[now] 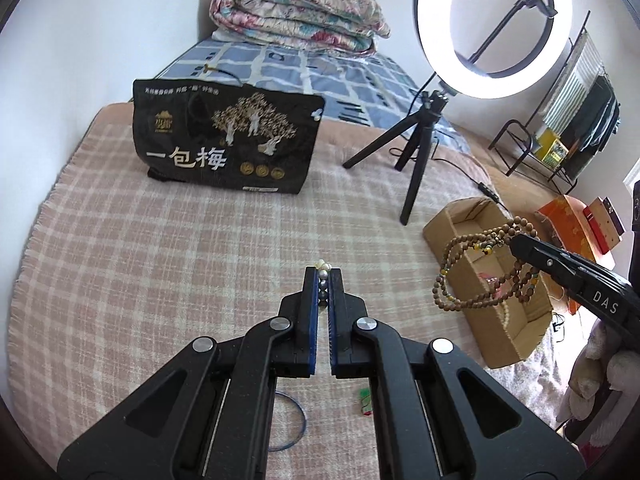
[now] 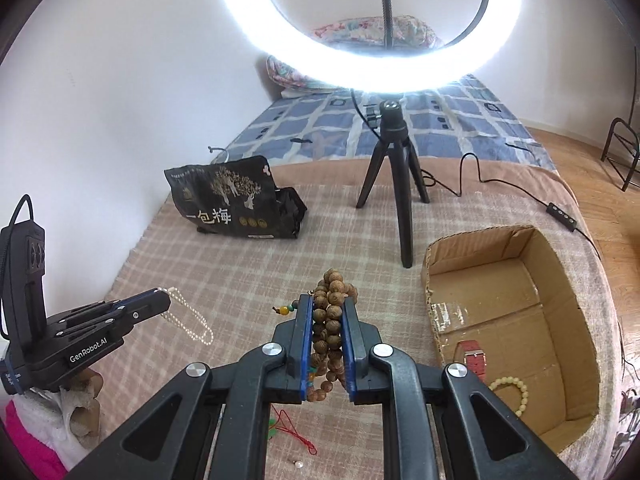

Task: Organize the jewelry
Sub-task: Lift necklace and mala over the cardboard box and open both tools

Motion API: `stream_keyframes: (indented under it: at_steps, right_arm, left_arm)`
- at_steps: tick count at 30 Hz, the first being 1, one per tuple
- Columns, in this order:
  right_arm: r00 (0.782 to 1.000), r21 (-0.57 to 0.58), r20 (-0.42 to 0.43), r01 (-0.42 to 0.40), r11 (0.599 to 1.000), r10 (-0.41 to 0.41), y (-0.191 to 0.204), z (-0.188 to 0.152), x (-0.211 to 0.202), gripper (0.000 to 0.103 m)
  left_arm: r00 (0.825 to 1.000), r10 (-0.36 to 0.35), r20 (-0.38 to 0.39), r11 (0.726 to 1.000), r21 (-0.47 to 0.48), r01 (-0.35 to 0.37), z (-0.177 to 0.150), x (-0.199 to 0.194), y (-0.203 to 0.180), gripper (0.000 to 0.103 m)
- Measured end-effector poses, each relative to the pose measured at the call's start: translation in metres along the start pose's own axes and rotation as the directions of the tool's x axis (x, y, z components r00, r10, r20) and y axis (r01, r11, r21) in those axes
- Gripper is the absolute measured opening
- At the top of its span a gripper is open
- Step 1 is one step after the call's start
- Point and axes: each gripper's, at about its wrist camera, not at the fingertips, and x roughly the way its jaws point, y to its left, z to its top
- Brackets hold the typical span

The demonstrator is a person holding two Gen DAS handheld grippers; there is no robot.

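The left gripper (image 1: 323, 276) is pinching a pearl strand (image 2: 188, 316) above the plaid blanket (image 1: 160, 248) while the right gripper (image 2: 329, 312) is clamping wooden prayer beads (image 2: 332, 300) beside the cardboard box (image 2: 516, 248)

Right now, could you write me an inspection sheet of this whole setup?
Surface: pink checked blanket over a bed.
Job's things: wooden bead string; pearl necklace; cardboard box holding red watch and pale bead bracelet.
Clutter: black snack bag; blue ring; red cord.
Grippers: right gripper clamps the wooden beads; left gripper clamps the pearls.
Cables: ring light lead.
Surroundings: ring light, folded quilt.
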Motion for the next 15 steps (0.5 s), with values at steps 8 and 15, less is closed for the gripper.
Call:
stream_keyframes:
  at_steps: [8,15]
  right_arm:
    - [0.998,0.021,0.065,0.02,1.0,-0.021,-0.027,0.003,-0.04,0.011]
    - [0.994,0.04,0.093,0.059,0.997,-0.063,-0.065,-0.003,-0.067,0.011]
  left_arm:
    - [0.999,-0.036,0.021,0.998,0.058,0.035,0.007,-0.002,-0.039,0.002]
    - [0.996,-0.084,0.025,0.991,0.106,0.081,0.017,0.008,-0.087,0.002]
